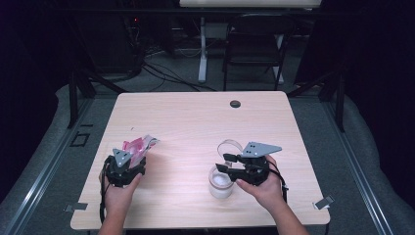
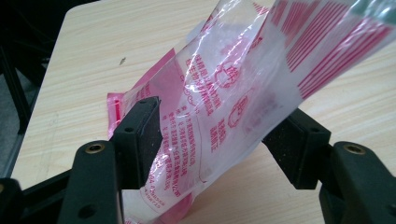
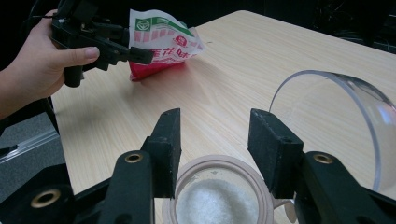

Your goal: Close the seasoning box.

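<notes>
A light wooden desk (image 1: 195,122) fills the middle of the high view, with dark floor and a folding chair (image 1: 254,44) at the top of the frame. Two hands reach in from the bottom edge, each holding a black gripper.

At lower left of the high view, the left gripper (image 1: 128,164) sits against a crumpled plastic bag (image 1: 139,146), pink and clear with red printing. In the left gripper view the bag (image 2: 224,107) rises from the bottom centre to the upper right of the frame, passing between the two black jaws. The jaws stand spread; the left jaw looks to touch the film, while the right jaw sits just beside it, and the bag is not squeezed.

At lower right of the high view, the right gripper (image 1: 226,162) hovers over a round jar (image 1: 220,182) holding white granules. In the right gripper view the jar (image 3: 219,196) lies at the bottom centre, below and between the jaws, which are spread and grip nothing. Its clear hinged lid (image 3: 336,121) stands open at the right of that frame.
</notes>
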`<state>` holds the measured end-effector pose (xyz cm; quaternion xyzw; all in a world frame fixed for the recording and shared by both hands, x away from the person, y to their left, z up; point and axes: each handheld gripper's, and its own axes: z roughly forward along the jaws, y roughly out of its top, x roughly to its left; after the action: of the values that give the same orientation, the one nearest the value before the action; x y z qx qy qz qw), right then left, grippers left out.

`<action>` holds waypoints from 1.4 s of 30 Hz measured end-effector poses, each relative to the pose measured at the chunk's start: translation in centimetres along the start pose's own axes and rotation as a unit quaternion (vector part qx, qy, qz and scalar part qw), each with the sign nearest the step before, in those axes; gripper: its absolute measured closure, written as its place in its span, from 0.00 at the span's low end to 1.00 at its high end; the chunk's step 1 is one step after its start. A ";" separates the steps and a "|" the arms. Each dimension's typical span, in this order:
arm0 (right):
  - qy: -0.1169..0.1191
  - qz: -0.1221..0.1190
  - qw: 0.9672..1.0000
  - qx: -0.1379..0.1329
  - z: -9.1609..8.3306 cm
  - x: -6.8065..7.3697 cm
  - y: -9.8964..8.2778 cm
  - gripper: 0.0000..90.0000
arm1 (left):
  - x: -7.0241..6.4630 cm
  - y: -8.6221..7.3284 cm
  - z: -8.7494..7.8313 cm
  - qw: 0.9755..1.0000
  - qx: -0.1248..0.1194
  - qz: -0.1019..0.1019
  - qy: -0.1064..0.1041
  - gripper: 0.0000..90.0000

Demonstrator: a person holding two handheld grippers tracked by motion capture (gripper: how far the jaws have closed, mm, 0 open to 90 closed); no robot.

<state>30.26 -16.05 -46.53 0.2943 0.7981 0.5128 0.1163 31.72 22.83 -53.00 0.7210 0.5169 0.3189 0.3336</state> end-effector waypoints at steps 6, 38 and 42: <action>-0.002 -0.005 1.000 0.000 0.0 0.2 0.1 0.60 | -0.8 0.3 -0.3 1.000 -0.002 0.015 -0.005 0.42; -0.032 -0.012 0.999 -0.019 -2.9 0.0 1.0 0.67 | -5.7 2.4 -1.5 0.994 -0.009 0.067 -0.089 0.45; -0.039 -0.009 0.999 -0.024 -3.8 -0.3 1.2 0.72 | -6.3 2.4 -1.4 0.993 -0.007 0.078 -0.092 0.46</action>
<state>29.06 -18.72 -43.79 0.3039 0.7828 0.5193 0.1589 30.22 16.43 -50.91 0.7830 0.4237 0.2802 0.3590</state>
